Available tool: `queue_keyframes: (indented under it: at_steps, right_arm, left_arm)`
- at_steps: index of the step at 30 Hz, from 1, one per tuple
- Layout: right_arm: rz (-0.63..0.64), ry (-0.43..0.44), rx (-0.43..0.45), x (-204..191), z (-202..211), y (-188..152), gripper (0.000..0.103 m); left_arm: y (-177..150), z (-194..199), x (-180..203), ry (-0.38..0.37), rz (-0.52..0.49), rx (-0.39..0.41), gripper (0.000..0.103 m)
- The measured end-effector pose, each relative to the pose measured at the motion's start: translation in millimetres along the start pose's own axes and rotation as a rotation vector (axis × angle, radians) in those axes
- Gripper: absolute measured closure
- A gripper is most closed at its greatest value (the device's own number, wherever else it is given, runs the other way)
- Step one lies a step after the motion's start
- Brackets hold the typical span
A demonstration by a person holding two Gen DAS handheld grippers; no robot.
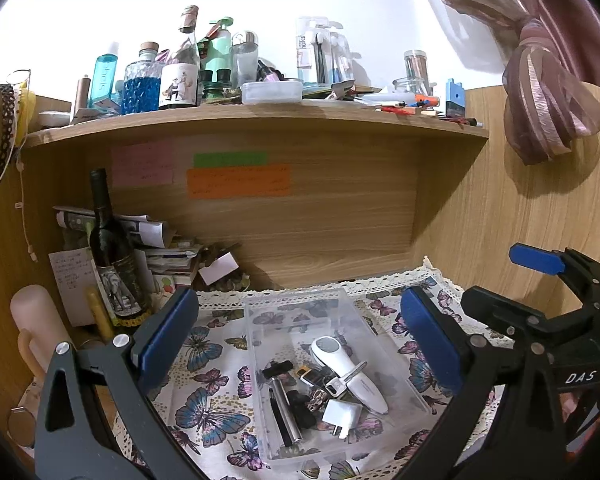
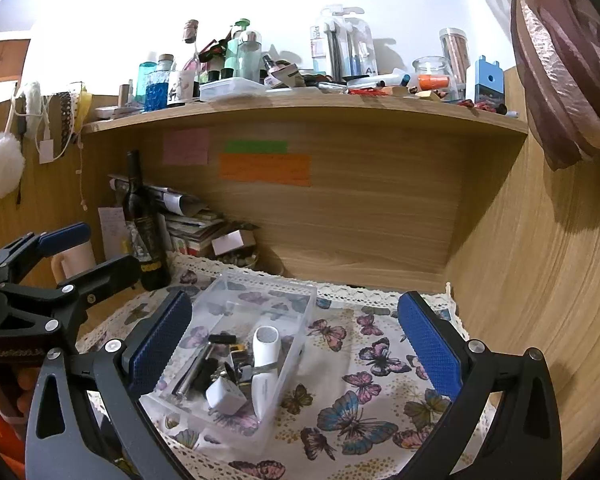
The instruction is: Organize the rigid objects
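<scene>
Box [image 1: 332, 380], clear plastic, sits on butterfly cloth [image 1: 212, 400] between both grippers, nearer the left one. Inside, piled at near end: white handheld device [image 1: 348, 372], white plug [image 1: 342, 414], metal rod [image 1: 286, 412], black bits, keys. Far end of box bare. Left gripper [image 1: 300, 340]: jaws wide open, holding nothing, box framed between them. Right gripper [image 2: 296, 344]: jaws wide open, holding nothing, box by its left finger. Behind: wine bottle [image 1: 114, 252], paper stack [image 1: 156, 240] at back left. Sticky notes [image 1: 238, 180] on back panel. Shelf [image 1: 256, 118] above, crowded with bottles and jars.
</scene>
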State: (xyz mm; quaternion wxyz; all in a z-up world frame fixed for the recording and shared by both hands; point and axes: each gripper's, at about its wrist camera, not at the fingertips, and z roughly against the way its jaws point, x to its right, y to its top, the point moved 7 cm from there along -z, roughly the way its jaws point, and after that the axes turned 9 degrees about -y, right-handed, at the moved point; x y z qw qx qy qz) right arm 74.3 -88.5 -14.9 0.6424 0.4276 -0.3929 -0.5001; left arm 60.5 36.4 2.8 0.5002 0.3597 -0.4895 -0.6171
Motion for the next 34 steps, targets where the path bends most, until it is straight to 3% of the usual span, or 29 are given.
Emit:
queue_keyframes:
  at_steps: [34]
  right_arm:
    - [-0.034,0.004,-0.018,1.9,-1.6,-1.1,0.000]
  left_arm:
    - [-1.7,-1.8,0.2,-0.020,0.025,-0.008,0.000]
